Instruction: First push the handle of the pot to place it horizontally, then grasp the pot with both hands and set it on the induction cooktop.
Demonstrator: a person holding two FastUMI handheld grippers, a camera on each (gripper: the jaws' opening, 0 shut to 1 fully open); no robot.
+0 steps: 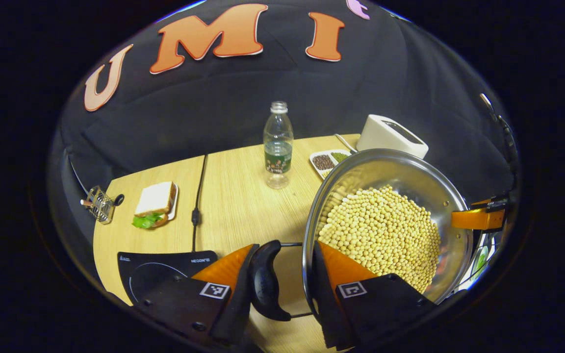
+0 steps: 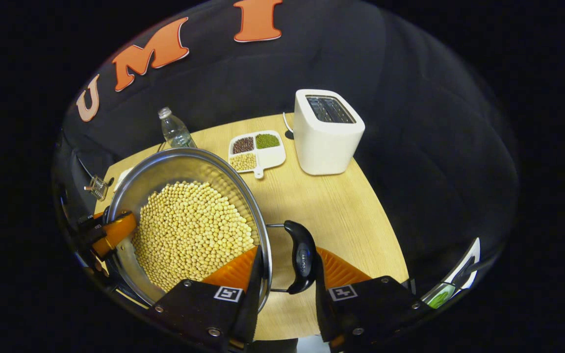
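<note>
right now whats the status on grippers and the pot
Left gripper and right gripper each straddle a pot handle and rim. Pot of beans held up. Induction cooktop lies left; cable beside it.

You've got a shiny silver pot (image 2: 165, 169) full of pale yellow beans (image 2: 192, 228), its handles (image 2: 302, 255) black. The desk (image 2: 331, 215) is light wood grain. The toaster (image 2: 326, 130) is white; the white tray (image 2: 257, 149) shows brown, green and yellow heaps. The clear bottle (image 1: 278, 142) wears a green label. The black cooktop (image 1: 157, 269) carries a thin white ring. The sandwich (image 1: 155, 203) is white bread over green lettuce.
</note>
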